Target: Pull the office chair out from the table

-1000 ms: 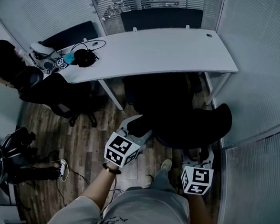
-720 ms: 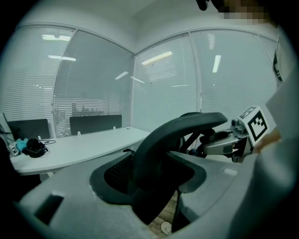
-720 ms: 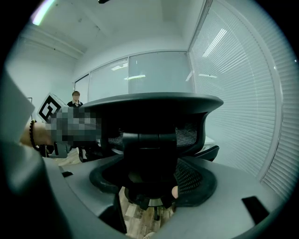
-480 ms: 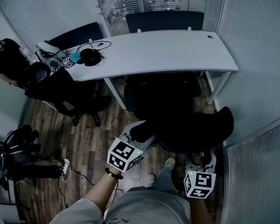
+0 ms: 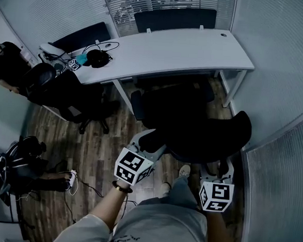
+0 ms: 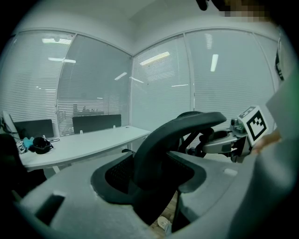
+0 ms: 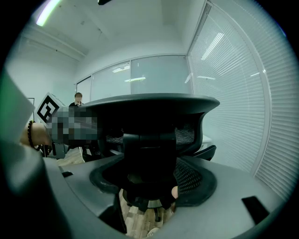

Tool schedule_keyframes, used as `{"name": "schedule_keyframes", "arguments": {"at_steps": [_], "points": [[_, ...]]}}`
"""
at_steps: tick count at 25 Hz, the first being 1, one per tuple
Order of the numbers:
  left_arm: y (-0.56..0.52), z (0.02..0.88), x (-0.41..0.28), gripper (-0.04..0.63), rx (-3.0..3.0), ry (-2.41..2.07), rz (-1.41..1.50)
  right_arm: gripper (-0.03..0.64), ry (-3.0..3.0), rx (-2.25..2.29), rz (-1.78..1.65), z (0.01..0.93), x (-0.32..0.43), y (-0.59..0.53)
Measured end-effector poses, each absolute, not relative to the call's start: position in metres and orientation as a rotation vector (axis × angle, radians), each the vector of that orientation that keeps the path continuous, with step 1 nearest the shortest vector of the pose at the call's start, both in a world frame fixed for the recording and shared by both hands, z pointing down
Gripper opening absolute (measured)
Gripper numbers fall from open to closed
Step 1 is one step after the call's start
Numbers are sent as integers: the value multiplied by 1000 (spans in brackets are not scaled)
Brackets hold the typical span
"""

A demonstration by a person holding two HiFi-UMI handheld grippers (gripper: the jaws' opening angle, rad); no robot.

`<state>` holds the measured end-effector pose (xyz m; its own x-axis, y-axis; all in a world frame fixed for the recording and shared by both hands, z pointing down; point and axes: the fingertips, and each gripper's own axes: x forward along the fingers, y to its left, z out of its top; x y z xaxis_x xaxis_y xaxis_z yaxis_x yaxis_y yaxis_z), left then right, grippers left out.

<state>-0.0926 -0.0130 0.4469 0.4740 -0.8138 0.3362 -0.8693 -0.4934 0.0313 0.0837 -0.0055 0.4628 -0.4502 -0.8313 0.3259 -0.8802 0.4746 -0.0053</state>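
The left gripper (image 5: 146, 141) is clamped on the left end of the office chair's (image 5: 193, 121) curved headrest (image 6: 177, 128); in the left gripper view the black bar fills the gap between the jaws. The right gripper (image 5: 216, 170) is closed on the chair's back from the other side. In the right gripper view its jaws bracket the dark central post (image 7: 149, 151) below the top of the mesh backrest. Both grips look firm enough to haul on.

From the grippers, the chair runs toward 12 o'clock. Its back is nearest the person and its seat reaches to the edge of the white table (image 5: 187, 50). The front of the seat appears to lie in the shadow just under that edge, so I judge the chair only partly out. What is left is to draw it farther toward 6 o'clock until the seat is apart from the table, over the wood floor (image 5: 95, 150).

On the table toward 10 o'clock lie headphones (image 5: 98, 60), and a second chair (image 5: 70, 94) stands below them.
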Motion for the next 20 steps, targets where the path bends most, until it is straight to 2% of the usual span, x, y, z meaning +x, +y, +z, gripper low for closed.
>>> {"name": "schedule_keyframes", "arguments": {"at_steps": [20], "points": [[32,447,-75,224,2477,-1498,453,273,-2459,1421,253,466,101,34]]}}
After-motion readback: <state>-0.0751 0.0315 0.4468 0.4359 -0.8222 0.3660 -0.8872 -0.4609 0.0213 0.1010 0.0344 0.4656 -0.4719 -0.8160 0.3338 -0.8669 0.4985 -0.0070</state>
